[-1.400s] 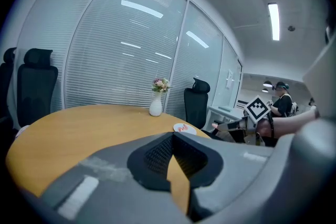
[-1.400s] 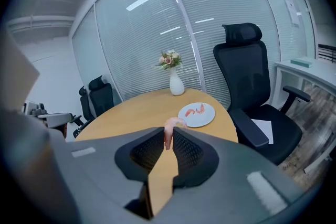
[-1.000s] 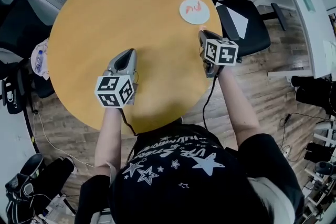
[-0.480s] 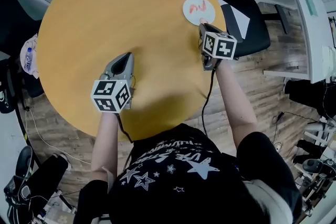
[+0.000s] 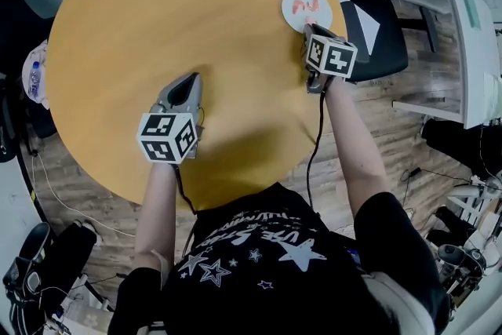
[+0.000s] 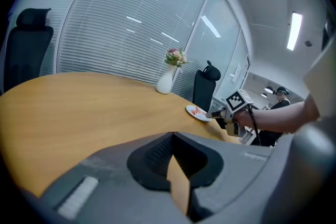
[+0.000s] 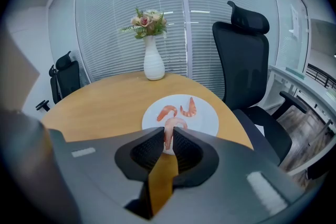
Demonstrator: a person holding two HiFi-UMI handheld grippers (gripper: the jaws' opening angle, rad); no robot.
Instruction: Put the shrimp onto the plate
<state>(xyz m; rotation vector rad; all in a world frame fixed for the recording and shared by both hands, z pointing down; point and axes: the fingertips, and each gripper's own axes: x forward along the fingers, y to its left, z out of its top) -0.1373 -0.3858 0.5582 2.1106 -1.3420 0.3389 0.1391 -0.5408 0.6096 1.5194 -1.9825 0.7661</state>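
Observation:
A white plate (image 7: 206,119) lies at the round table's far right edge, with two pink shrimp (image 7: 167,110) (image 7: 190,107) on it. My right gripper (image 7: 169,138) is shut on a third shrimp (image 7: 169,131), which hangs over the plate's near rim. From the head view, the right gripper (image 5: 311,24) touches the near edge of the plate (image 5: 304,9). My left gripper (image 5: 187,84) is over the table's middle, apart from the plate. In its own view the left gripper (image 6: 172,140) is shut with nothing in it, and the plate (image 6: 197,113) shows far to its right.
A white vase of flowers (image 7: 153,63) stands at the far edge of the wooden table (image 5: 172,20). Black office chairs (image 7: 244,55) stand behind and to the right of the plate. The table's rim runs just right of the plate.
My right gripper has moved forward with the shrimp to the plate's near rim. The left gripper has stayed about where it was.

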